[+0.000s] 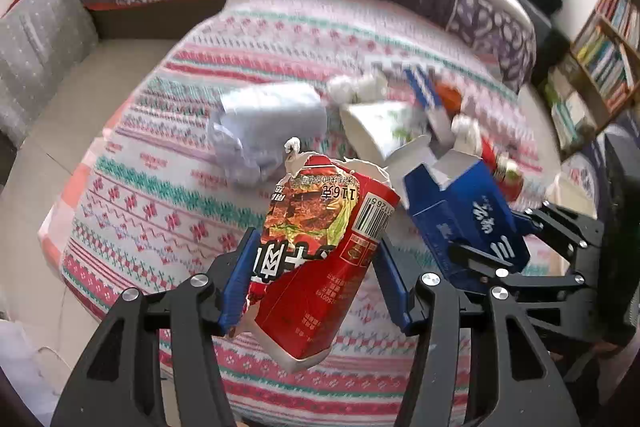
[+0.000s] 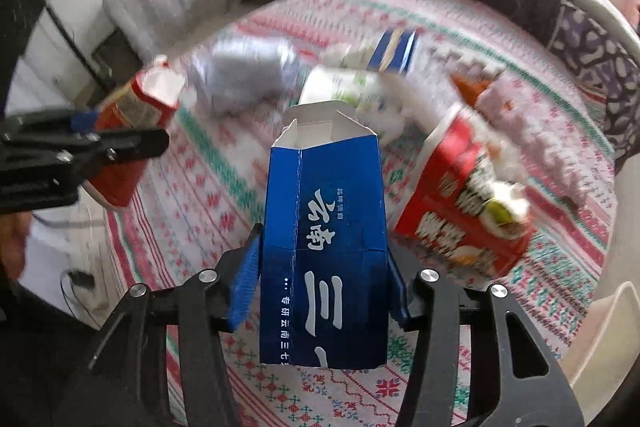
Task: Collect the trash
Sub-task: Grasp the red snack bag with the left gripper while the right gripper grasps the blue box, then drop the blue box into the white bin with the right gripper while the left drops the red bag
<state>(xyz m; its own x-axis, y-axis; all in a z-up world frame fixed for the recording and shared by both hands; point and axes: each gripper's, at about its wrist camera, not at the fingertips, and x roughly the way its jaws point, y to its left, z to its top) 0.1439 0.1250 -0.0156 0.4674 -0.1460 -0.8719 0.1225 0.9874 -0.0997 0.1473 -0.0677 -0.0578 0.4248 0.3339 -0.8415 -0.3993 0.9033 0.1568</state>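
Left gripper point(image 1: 316, 263): jaws clamp torn red noodle carton point(image 1: 320, 259), frame centre.
Right gripper point(image 2: 324, 267): jaws clamp open blue box point(image 2: 324, 247), frame centre.

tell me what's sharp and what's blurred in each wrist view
Left wrist view: the red carton in the left gripper is crisp, while the crumpled paper and white cup behind are smeared. Right wrist view: the blue box in the right gripper is sharp, the red noodle cup and patterned cloth streak with motion blur; fisheye bends both edges.
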